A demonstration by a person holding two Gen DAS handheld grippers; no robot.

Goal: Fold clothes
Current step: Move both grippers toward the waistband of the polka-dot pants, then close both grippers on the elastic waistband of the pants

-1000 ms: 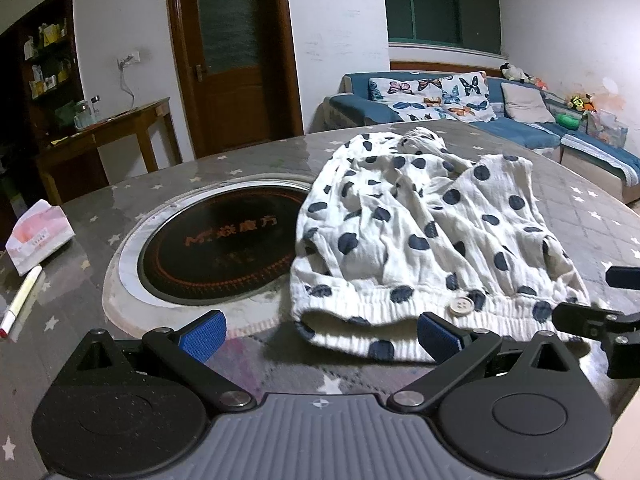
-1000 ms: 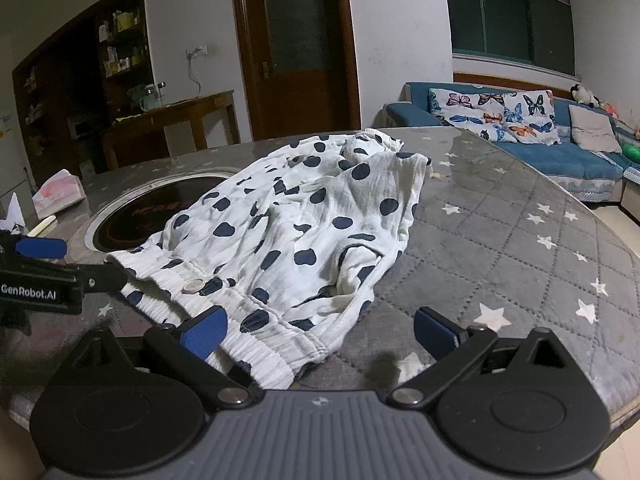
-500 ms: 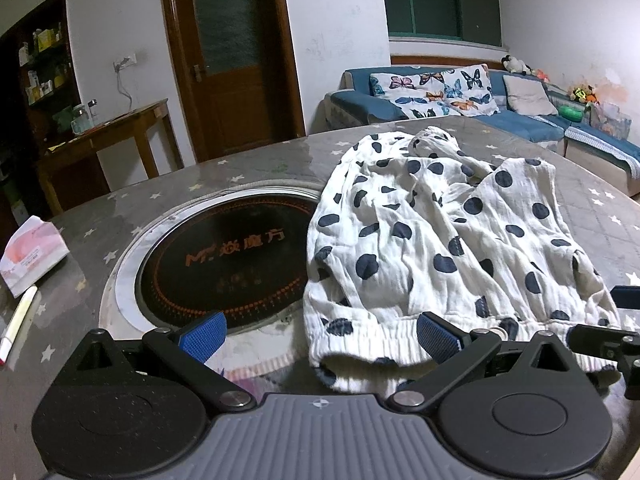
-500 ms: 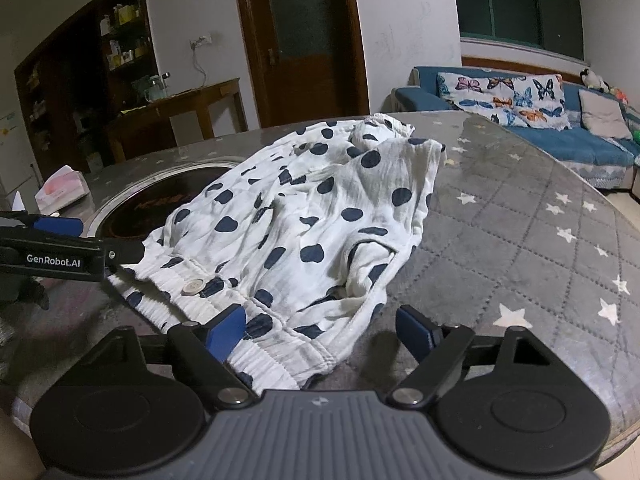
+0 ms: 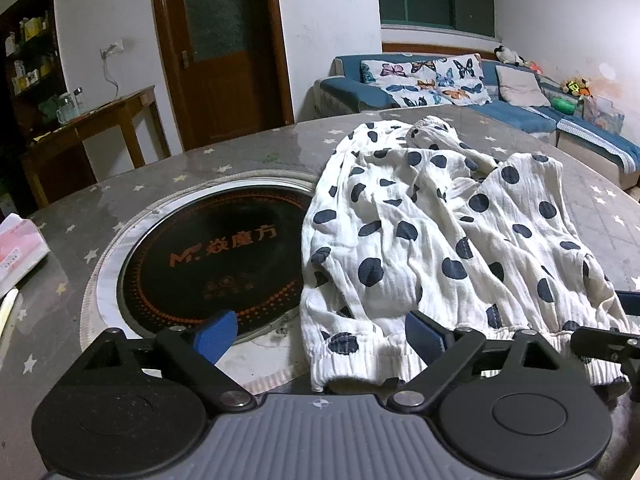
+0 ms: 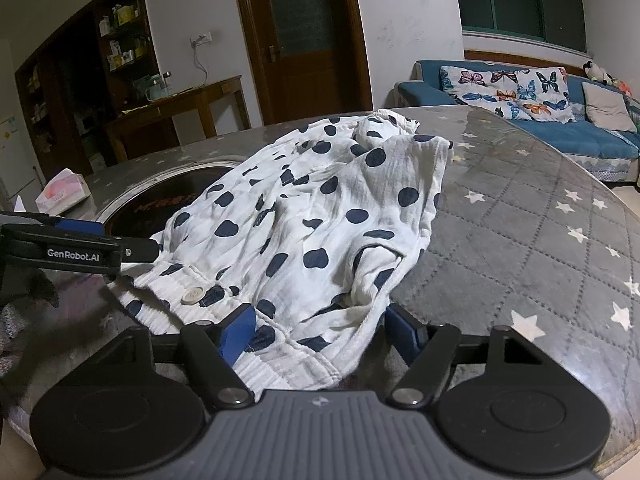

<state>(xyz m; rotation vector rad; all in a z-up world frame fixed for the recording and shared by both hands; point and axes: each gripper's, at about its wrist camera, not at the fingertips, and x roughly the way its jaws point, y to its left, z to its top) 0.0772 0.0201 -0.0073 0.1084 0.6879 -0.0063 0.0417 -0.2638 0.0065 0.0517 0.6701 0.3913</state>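
Worktop (image 5: 240, 148) carries the spotted garment (image 5: 440, 240), crumpled beside the dark round inset (image 5: 216, 256). Both grippers, left (image 5: 320, 334) and right (image 6: 320, 330), are closing spread fingers around its ribbed waistband (image 6: 280, 364), not yet pinching. Uneven bites could lift one layer only, skewing the fold.

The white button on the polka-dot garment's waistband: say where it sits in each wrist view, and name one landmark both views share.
Left wrist view: the white button is not visible; the waistband runs along the bottom centre, partly hidden behind the gripper's fingers.
Right wrist view: the white button lies lower left of centre, on the waistband's ribbed edge.
Shared landmark: the brown door at the back wall.
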